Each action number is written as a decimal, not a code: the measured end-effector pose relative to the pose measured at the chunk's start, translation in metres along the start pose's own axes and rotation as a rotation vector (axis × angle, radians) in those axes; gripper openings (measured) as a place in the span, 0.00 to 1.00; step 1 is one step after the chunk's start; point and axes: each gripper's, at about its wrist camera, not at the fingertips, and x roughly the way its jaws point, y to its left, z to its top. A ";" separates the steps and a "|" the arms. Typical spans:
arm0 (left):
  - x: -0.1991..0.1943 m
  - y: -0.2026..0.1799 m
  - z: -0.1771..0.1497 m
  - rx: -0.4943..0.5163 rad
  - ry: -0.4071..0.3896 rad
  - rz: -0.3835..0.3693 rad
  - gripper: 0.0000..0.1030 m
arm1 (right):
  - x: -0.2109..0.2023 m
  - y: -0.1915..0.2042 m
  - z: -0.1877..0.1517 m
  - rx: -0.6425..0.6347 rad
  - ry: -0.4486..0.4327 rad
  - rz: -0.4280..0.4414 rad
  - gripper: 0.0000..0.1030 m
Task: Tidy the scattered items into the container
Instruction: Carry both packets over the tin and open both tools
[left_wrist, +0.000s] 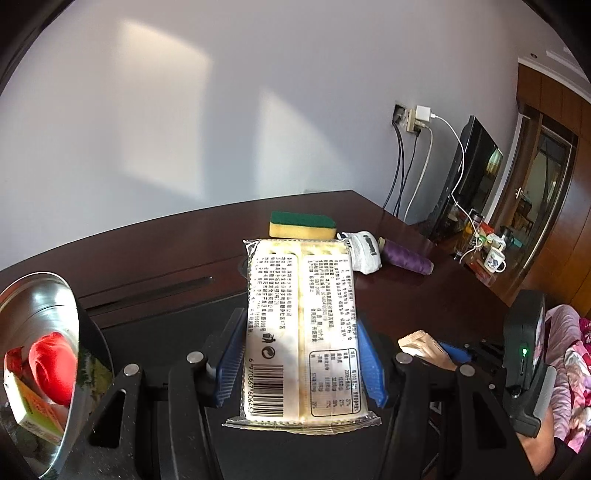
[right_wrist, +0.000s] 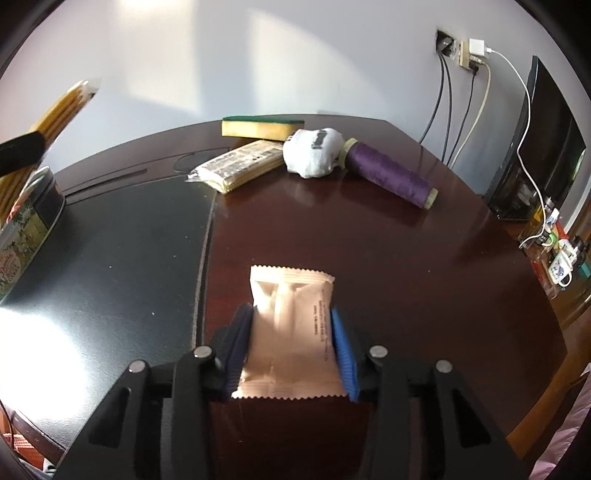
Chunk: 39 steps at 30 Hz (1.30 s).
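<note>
The left gripper (left_wrist: 301, 354) holds a long clear pack of pale crackers with black print (left_wrist: 301, 325), with its blue pads squeezing both sides, and the pack is up in the air above the dark brown wooden table (left_wrist: 424, 291). At the left edge sits the round shiny metal tin (left_wrist: 48, 332), and inside it lie a red ball of thread (left_wrist: 51, 365) and a small yellow and orange box (left_wrist: 35, 413). The right gripper (right_wrist: 293, 347) has its blue pads closed on a small flat beige snack packet with zigzag ends (right_wrist: 291, 332), which looks like it is lying on the table. Farther back on the table lie a yellow sponge with a green top (right_wrist: 262, 125), another pack of crackers (right_wrist: 240, 166), a white rolled-up sock (right_wrist: 312, 153) and a purple spool of thread (right_wrist: 388, 173). The sock touches the spool. A black mat (right_wrist: 122, 251) covers the table's left part.
</note>
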 end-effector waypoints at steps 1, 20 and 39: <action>-0.002 0.002 0.000 -0.004 -0.002 -0.001 0.56 | -0.001 -0.001 0.000 0.011 -0.004 0.018 0.40; -0.075 0.096 -0.024 -0.091 -0.049 0.198 0.56 | -0.024 0.032 0.020 -0.024 -0.088 0.090 0.39; -0.105 0.265 -0.059 -0.281 0.045 0.524 0.57 | -0.047 0.154 0.046 -0.228 -0.159 0.257 0.39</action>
